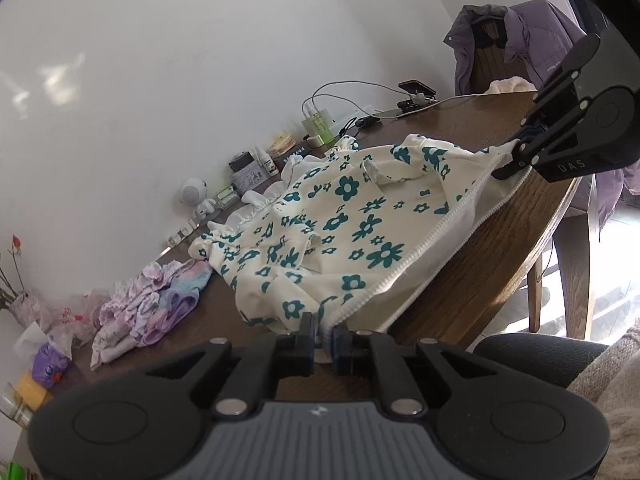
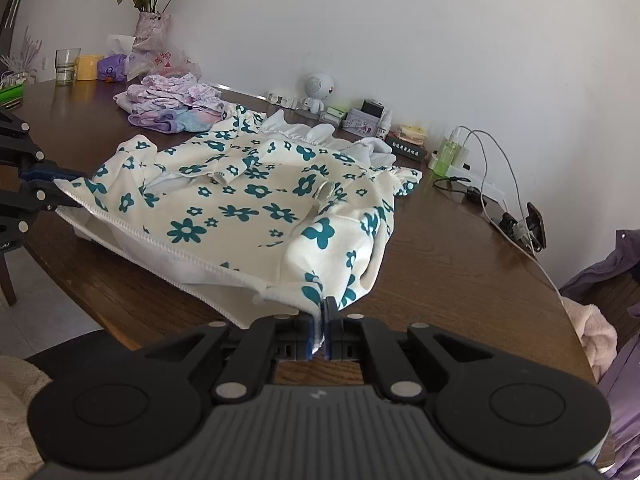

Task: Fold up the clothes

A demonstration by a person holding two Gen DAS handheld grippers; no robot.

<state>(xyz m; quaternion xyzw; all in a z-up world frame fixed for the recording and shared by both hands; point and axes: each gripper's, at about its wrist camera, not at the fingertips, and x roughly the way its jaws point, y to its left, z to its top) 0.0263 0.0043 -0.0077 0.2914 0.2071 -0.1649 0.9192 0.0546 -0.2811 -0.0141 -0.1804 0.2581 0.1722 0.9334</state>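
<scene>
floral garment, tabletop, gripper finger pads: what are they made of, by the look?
Floral garment: soft knit fabric, likely cotton, matte; it drapes and wrinkles, with a stitched hem and printed teal flowers.
Tabletop: wood or wood veneer, dark brown with visible grain, semi-gloss from the window glare.
Finger pads: blue, probably rubber or soft plastic, set on matte black rigid fingers; too small to tell more.

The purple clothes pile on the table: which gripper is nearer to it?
Left. The left gripper sits nearer the purple clothes pile; the right gripper is farther, across the floral garment.
</scene>
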